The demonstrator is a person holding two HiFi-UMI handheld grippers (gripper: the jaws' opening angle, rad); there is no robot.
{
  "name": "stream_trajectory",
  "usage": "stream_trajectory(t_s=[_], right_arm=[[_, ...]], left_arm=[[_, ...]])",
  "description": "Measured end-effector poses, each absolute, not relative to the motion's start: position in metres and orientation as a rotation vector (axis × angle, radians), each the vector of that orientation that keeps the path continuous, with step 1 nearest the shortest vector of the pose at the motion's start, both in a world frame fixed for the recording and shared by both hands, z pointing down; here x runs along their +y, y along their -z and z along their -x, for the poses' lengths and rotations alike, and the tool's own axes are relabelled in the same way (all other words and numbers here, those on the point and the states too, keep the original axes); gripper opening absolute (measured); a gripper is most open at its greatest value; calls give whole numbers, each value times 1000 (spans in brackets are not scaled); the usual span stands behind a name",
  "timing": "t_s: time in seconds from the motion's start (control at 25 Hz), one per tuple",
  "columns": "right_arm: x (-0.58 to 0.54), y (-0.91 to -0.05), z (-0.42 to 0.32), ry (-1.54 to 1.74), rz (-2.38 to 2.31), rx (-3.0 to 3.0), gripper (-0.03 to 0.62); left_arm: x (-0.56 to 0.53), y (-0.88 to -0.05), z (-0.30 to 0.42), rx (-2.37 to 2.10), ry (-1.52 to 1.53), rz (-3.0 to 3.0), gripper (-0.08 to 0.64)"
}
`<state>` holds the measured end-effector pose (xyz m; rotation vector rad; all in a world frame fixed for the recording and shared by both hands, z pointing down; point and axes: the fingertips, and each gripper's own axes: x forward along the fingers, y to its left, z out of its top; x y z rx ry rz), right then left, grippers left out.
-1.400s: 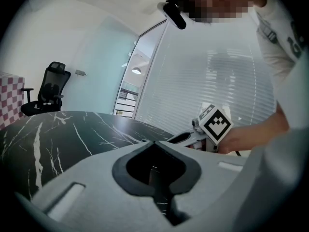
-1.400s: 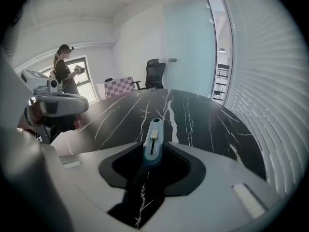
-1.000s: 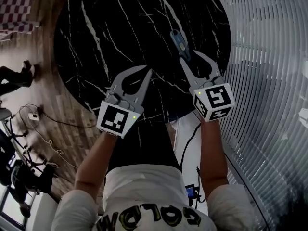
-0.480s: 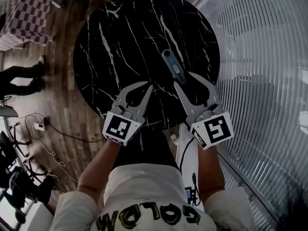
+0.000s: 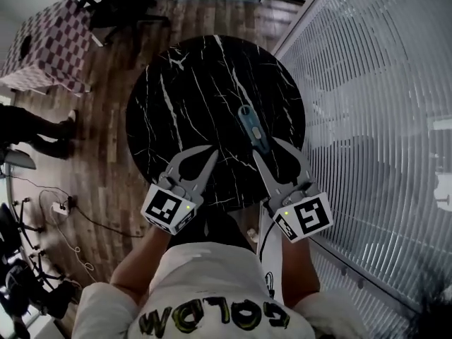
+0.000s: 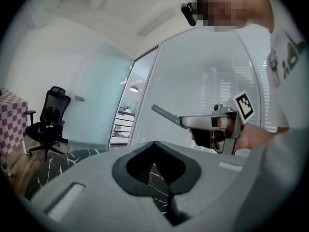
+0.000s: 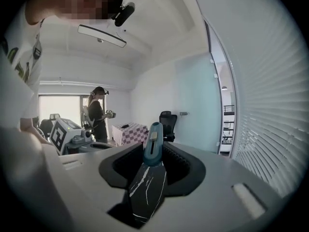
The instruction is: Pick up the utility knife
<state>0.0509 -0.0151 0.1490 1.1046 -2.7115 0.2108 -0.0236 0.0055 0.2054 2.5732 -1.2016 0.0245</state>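
Nearest the person, the left gripper [image 5: 210, 151] has its jaws together with nothing between them. Just beside it, the right gripper [image 5: 270, 147] is clamped on the tail of the slim blue-grey utility knife [image 7: 153, 144], which juts forward past the jaw tips. Both hang above the round black white-veined marble table [image 5: 183, 83]. A wood plank floor [image 5: 113, 140] lies beyond.

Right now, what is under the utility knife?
The round black marble table is under the utility knife, which the right gripper holds above it. The spot straight beneath is covered by the knife and the jaws.
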Motion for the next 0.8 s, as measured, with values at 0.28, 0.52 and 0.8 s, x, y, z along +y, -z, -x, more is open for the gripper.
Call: stream_trajectory(t_s=[0.28, 0.52, 0.8], right_arm=[[9, -102, -41, -162, -1128, -2754, 132], [31, -65, -36, -121, -1142, -2795, 132], [48, -28, -35, -52, -1144, -2842, 132]], left_arm=[[24, -132, 40, -1188, 97, -2602, 1], [44, -93, 45, -1207, 140, -2650, 0], [65, -62, 47, -1212, 188, -2678, 2]])
